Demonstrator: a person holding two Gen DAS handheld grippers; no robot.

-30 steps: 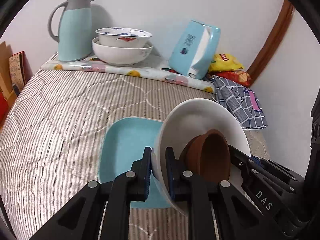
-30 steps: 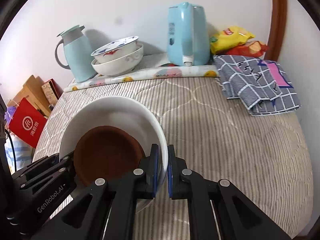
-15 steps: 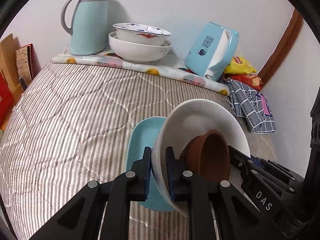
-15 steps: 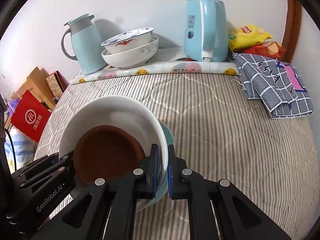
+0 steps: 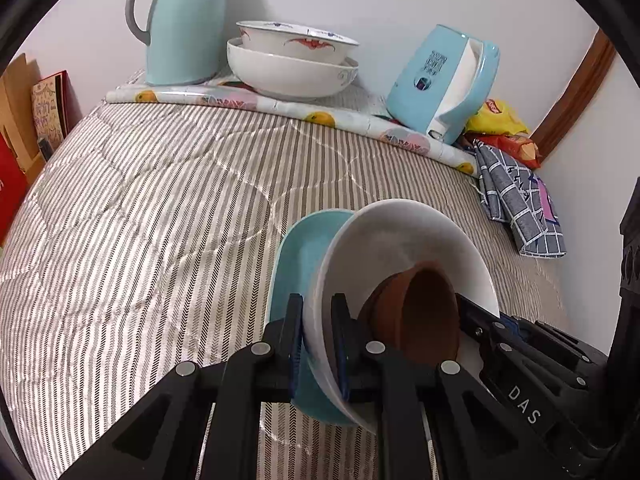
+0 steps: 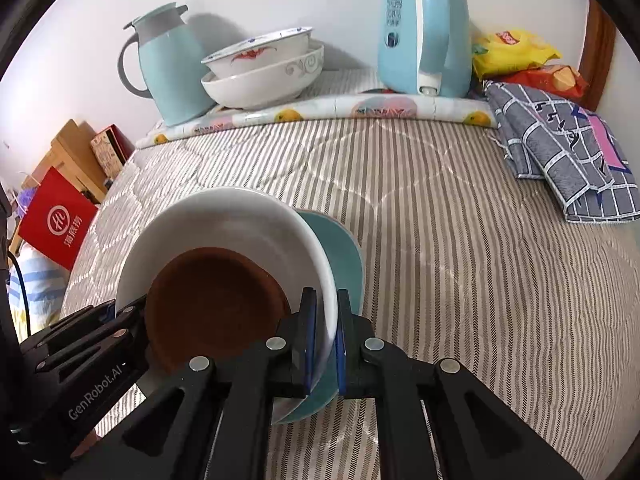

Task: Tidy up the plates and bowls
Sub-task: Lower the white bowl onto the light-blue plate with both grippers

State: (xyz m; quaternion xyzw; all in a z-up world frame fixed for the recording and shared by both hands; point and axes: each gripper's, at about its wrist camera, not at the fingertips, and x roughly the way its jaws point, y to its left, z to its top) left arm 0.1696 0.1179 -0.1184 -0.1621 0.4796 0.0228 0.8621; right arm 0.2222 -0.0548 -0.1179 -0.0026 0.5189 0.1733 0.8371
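My left gripper and my right gripper are each shut on opposite rims of a white bowl. A small brown bowl sits inside it. The white bowl rests over a light blue plate on the striped quilt; whether it touches the plate I cannot tell. At the back, a patterned bowl is nested in a larger white bowl.
A pale blue thermos jug and a blue kettle flank the stacked bowls on a fruit-print cloth. Snack bags and a checked cloth lie at right. A red bag stands left.
Both grippers carried the white bowl with the brown bowl forward over the blue plate; less of the plate shows now, and the back bowls appear closer.
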